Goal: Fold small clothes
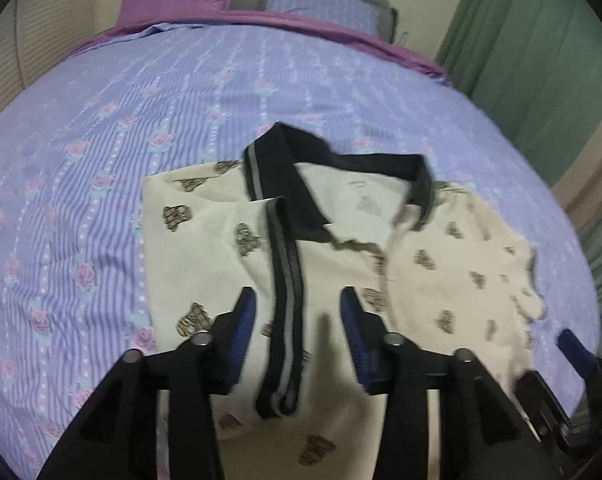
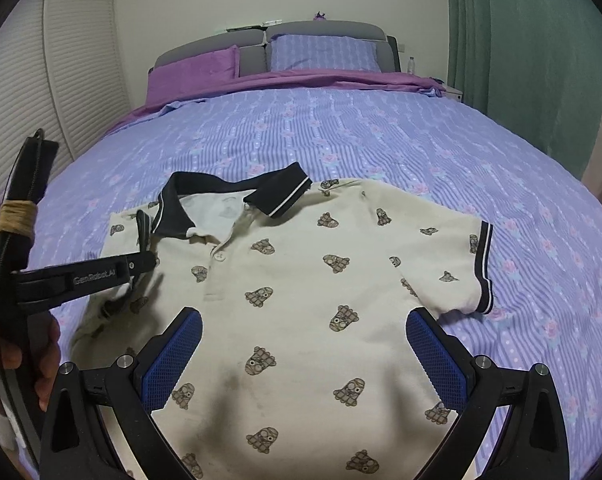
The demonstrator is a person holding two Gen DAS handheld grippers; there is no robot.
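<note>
A cream polo shirt [image 2: 301,272] with bear prints and a black collar [image 2: 181,200] lies front up on the bed. In the left wrist view the shirt [image 1: 205,248] has one sleeve folded in over the body, and that sleeve's black and grey cuff [image 1: 285,264] runs down the chest. My left gripper [image 1: 299,320] hovers open just above that cuff, its blue pads clear of the cloth. In the right wrist view the left gripper [image 2: 141,264] is side on. My right gripper [image 2: 305,356] stands open over the shirt's lower body, holding nothing. The other sleeve [image 2: 461,264] lies spread out flat.
A lilac flowered bedspread [image 2: 381,128] covers the bed. Purple and lilac pillows [image 2: 325,54] rest against a grey headboard at the far end. A green curtain [image 2: 521,60] hangs on the right and a slatted white door [image 2: 73,80] stands on the left. A person's hand [image 2: 21,360] holds the left gripper.
</note>
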